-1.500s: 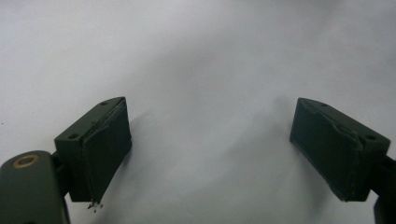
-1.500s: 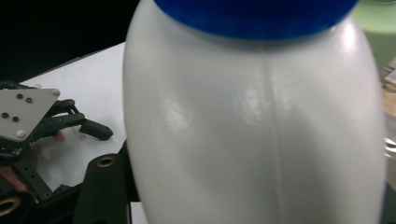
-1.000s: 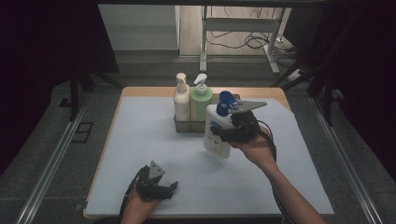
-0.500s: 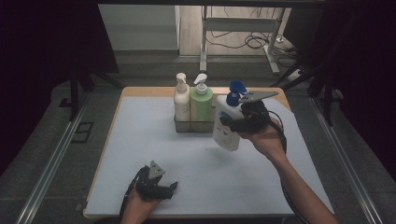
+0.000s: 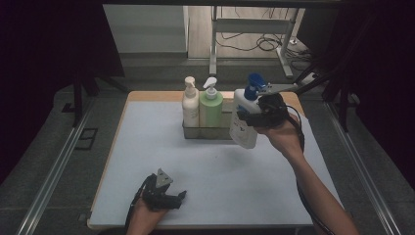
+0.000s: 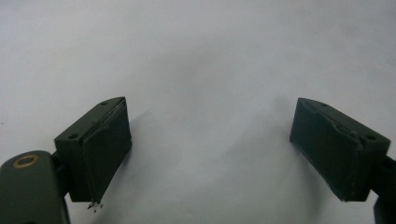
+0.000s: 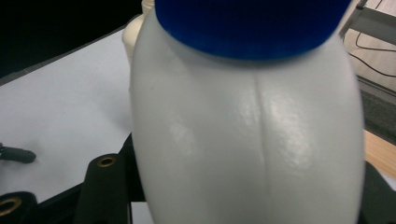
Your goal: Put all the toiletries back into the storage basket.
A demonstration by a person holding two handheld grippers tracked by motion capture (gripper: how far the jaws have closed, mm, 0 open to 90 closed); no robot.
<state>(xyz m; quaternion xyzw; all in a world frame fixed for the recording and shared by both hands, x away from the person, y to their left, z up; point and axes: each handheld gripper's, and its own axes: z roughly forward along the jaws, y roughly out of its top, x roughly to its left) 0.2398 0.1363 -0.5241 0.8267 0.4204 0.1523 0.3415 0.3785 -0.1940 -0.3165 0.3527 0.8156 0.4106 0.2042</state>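
Note:
A white pump bottle with a blue top [image 5: 243, 120] hangs above the white mat, and my right gripper [image 5: 254, 116] is shut on its body. In the right gripper view the white bottle [image 7: 247, 140] sits close between the jaws, its blue collar at the top. It is held just right of a grey metal rack [image 5: 208, 130] that carries a cream pump bottle [image 5: 190, 104] and a green pump bottle [image 5: 211, 106]. My left gripper [image 5: 177, 198] rests on the mat near the front edge. Its jaws stand wide apart over bare mat in the left gripper view [image 6: 210, 149].
The white mat [image 5: 147, 147] covers a wooden table [image 5: 147, 96]. Metal rails run along both sides on the floor. A desk frame and cables lie beyond the far edge.
My right gripper has carried the white bottle up and to the right, from in front of the rack to its right end. The left gripper has stayed put.

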